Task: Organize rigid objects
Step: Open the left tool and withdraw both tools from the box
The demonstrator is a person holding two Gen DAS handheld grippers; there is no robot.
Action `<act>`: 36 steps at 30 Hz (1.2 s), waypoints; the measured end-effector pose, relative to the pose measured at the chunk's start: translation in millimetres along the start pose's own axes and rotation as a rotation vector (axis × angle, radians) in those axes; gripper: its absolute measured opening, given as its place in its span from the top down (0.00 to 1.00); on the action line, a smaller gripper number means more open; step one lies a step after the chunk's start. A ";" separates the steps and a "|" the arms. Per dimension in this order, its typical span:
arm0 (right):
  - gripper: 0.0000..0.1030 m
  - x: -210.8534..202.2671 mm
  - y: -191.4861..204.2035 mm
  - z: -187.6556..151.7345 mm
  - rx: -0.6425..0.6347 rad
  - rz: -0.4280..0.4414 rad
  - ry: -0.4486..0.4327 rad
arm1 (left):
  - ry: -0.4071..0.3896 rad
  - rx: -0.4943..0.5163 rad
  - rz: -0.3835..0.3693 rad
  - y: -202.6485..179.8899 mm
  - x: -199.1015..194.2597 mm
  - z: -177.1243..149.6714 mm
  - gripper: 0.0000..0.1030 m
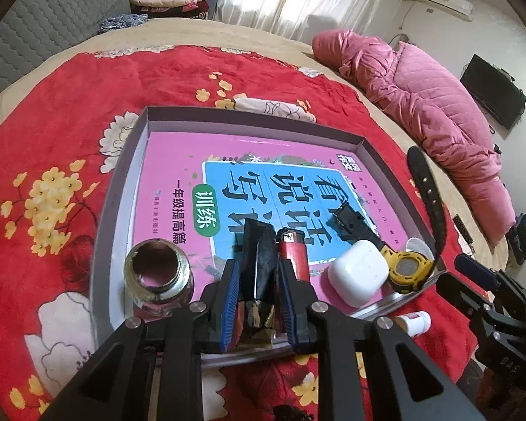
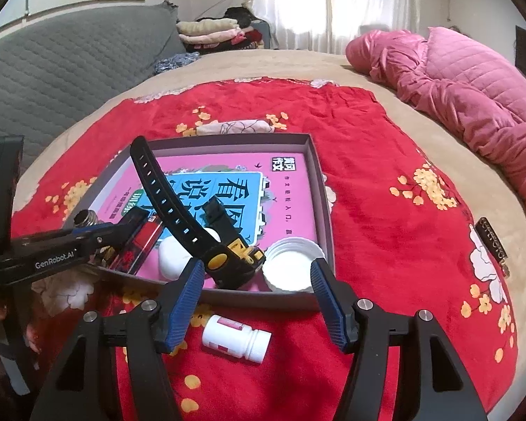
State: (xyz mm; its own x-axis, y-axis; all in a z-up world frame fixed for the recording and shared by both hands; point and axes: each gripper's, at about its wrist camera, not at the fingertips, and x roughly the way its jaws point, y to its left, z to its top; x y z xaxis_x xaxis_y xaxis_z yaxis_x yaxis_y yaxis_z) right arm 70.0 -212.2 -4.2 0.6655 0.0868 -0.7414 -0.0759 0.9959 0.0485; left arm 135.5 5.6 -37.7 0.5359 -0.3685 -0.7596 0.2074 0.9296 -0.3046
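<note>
Dark faceted object point(image 1: 259, 263) in left tool point(image 1: 257, 301) — lower end hidden, identity unclear

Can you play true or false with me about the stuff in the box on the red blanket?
1. The left gripper is squeezing a dark block. True.
2. The right gripper is holding the watch. False: its jaws are open, and nothing is pressed between them.
3. The white pill bottle is inside the box. False: it lies on the blanket, outside the box.
4. A red lighter lies in the box next to the dark block. True.
5. The glass jar has a lid on. False: its mouth is open.
</note>
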 end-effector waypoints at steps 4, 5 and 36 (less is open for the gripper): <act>0.37 -4.7 -1.3 -1.5 0.011 0.008 -0.008 | -0.027 -0.008 -0.013 0.4 -11.8 -0.7 0.64; 0.37 -5.4 -1.7 -1.7 0.011 0.009 -0.009 | -0.032 -0.005 -0.012 0.1 -13.8 -0.6 0.63; 0.28 -54.4 -19.6 -20.4 0.102 0.074 -0.076 | -0.113 0.080 0.072 -32.0 -96.6 -43.7 0.50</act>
State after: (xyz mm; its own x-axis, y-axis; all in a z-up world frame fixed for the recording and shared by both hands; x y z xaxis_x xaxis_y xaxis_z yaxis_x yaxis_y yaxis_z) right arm 20.1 -236.9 21.5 0.7156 0.1578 -0.6804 -0.0533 0.9836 0.1721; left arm 41.4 11.2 20.4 0.6396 -0.3023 -0.7068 0.2274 0.9527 -0.2016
